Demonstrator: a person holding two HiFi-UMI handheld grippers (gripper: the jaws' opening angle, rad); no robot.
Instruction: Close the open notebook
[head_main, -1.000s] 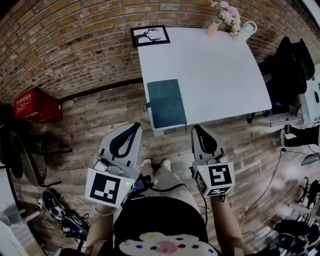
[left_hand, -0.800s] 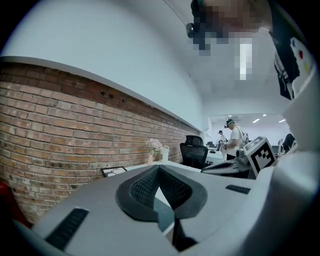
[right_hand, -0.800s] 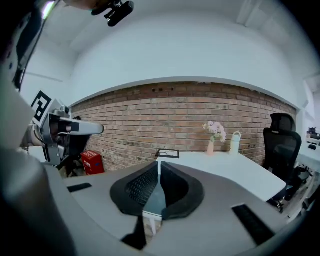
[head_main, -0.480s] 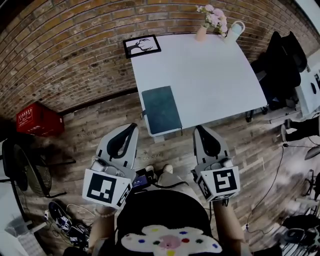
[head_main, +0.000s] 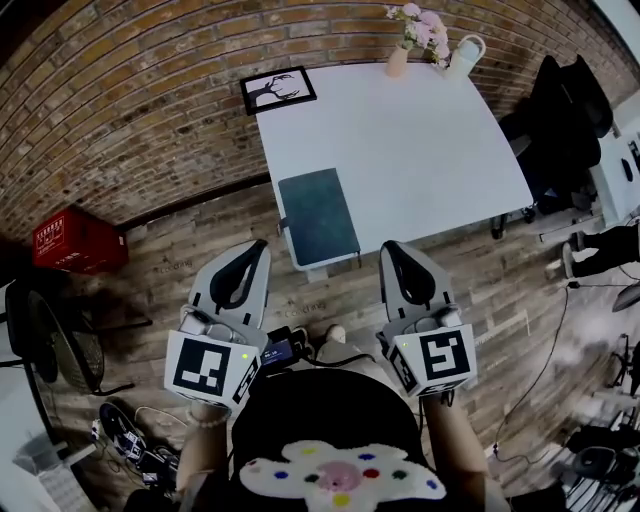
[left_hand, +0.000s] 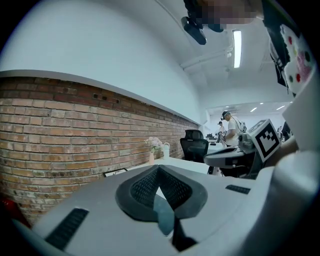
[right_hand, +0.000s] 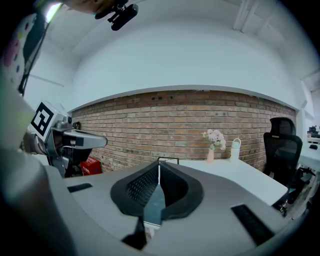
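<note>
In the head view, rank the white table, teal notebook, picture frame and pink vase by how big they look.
1. white table
2. teal notebook
3. picture frame
4. pink vase
Frame and vase sit farther away, so their true size is unsure.

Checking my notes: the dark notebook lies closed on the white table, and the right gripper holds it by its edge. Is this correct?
Not quite. The dark notebook lies closed on the white table, but the right gripper does not hold it: its jaws are shut on nothing, short of the table, as the head view and right gripper view show.
</note>
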